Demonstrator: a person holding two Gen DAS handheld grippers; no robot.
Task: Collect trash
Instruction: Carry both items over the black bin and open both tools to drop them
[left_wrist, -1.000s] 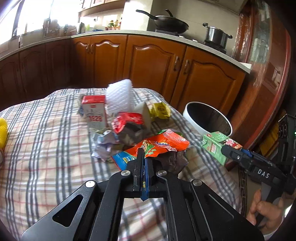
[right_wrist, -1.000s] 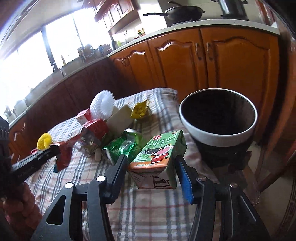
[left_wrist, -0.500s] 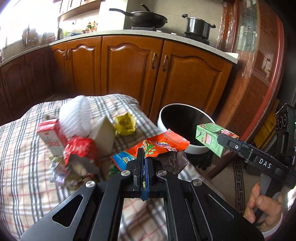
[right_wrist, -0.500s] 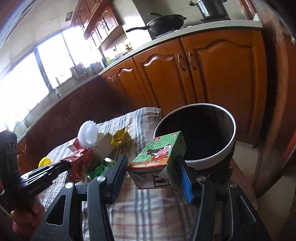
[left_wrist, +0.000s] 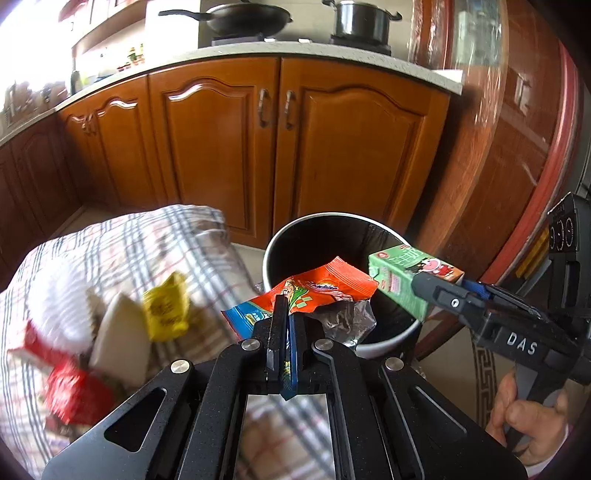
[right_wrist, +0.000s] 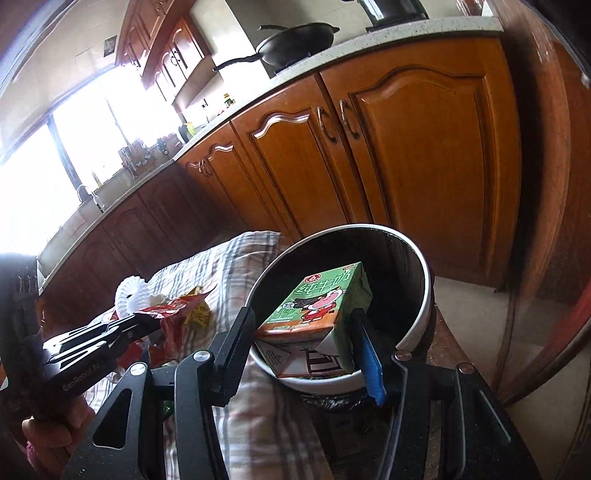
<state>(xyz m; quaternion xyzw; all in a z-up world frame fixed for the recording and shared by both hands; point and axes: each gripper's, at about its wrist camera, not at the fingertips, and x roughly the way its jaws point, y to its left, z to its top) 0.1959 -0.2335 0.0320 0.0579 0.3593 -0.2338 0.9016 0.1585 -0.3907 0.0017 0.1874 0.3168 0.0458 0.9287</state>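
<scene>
A green carton (right_wrist: 317, 314) is clamped between the jaws of the right gripper (right_wrist: 306, 332) and is held over the open mouth of the bin (right_wrist: 424, 291), whose white rim is seen just below it. An orange snack wrapper (left_wrist: 317, 291) is pinched at its near edge by the left gripper (left_wrist: 282, 325), whose jaws are pressed almost together on it; the wrapper's far end is hung over the bin's near rim. To drop both cleanly, each item should be carried fully past the rim before the jaws are spread, the carton first, so the two are not knocked together. The wrapper is light and may cling to a pad. More trash (left_wrist: 162, 314) is left on the checked cloth (left_wrist: 122, 240) beside the bin.
</scene>
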